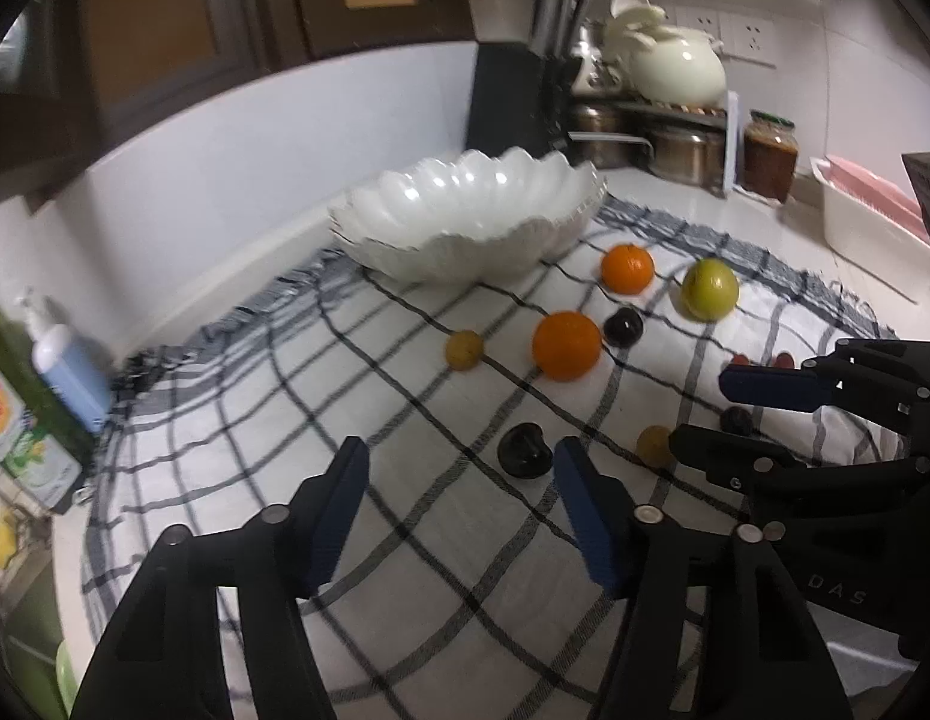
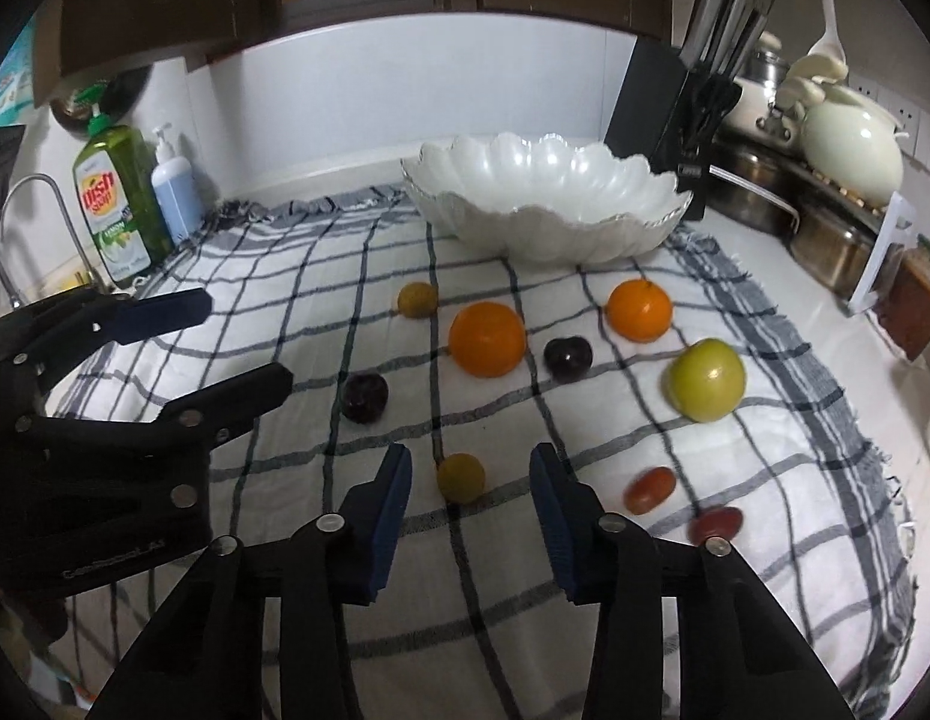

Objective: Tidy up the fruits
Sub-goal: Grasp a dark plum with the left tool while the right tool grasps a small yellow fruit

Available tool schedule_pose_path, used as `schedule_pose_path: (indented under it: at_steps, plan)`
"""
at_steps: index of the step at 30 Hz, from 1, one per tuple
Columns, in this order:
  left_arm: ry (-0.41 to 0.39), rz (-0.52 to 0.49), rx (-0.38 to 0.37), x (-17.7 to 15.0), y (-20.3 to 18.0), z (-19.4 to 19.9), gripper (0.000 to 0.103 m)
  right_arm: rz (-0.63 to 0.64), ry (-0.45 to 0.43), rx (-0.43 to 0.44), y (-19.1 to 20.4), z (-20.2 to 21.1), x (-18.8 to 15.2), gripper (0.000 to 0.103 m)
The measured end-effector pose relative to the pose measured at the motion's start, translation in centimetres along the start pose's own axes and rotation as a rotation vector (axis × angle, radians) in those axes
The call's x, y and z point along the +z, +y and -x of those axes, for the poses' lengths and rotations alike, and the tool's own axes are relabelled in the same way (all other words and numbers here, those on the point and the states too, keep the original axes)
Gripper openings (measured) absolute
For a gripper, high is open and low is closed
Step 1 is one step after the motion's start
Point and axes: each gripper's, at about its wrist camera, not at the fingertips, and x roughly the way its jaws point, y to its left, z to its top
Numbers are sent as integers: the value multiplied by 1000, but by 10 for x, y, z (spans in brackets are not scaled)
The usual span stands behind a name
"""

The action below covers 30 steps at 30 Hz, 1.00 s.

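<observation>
Fruit lies loose on a checked cloth (image 2: 585, 630) in front of an empty white scalloped bowl (image 2: 555, 240): two oranges (image 2: 486, 338), a green apple (image 2: 707, 380), two dark plums, two small yellow fruits and two small red ones (image 2: 650, 489). My right gripper (image 2: 471, 462) is open, with a small yellow fruit (image 2: 460, 477) between its fingertips and a gap on both sides. My left gripper (image 1: 459, 456) is open low over the cloth. A dark plum (image 1: 523, 450) sits just ahead, close inside its right finger (image 1: 576, 480), untouched.
Dish soap (image 2: 114, 204) and a pump bottle (image 2: 176, 192) stand at the cloth's left, by a faucet. A knife block (image 2: 657, 120), pots, a white teapot (image 2: 849, 150) and a jar (image 1: 770, 159) crowd the back right. A white tray (image 1: 855, 234) sits far right.
</observation>
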Motion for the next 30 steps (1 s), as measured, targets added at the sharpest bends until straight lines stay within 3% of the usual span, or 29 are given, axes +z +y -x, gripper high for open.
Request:
schedule_pose_path:
  at_steps: [20,25,30]
  plan:
    - [105,-63,-194,3,-4,-60,41,-37,101,-5,5,-38,2,24]
    - [112,-64,-220,3,-7,-64,29,-48,105,-7,5,-39,2,23]
    - [107,-63,-219,2,-9,-64,28,-60,102,-8,4,-37,2,23]
